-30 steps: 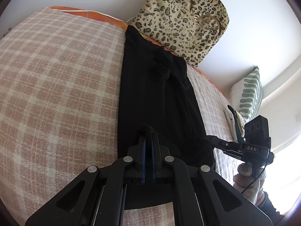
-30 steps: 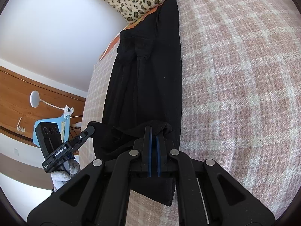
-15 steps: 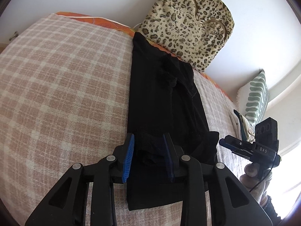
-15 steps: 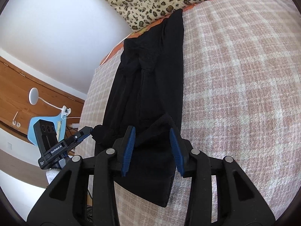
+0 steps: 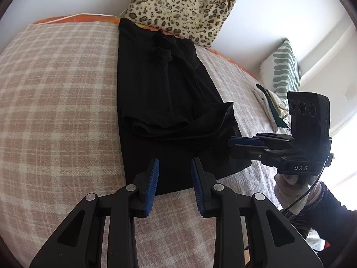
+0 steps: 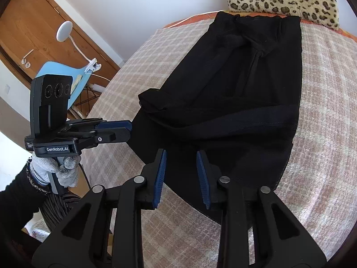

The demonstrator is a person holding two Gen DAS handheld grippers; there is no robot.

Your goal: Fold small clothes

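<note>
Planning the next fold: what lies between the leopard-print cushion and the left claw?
Only the long black folded garment on the plaid blanket, in the left wrist view.

We see the left gripper (image 5: 174,182) low in the left wrist view, its blue pads parted with nothing between them; its jaws have just been closing a little after releasing. Beyond its fingertips the black garment (image 5: 165,102) lies lengthwise on the plaid blanket (image 5: 58,102), its near end doubled back into a loose fold across the middle. At right, the right gripper (image 5: 232,146) reaches in sideways, fingertips just beside the garment's right edge, carried by a gloved hand (image 5: 290,189). A leopard-print cushion (image 5: 183,9) leans on the wall at the far end; a green-striped pillow (image 5: 283,71) sits at right, with some pale clothes (image 5: 267,102) before it.
</note>
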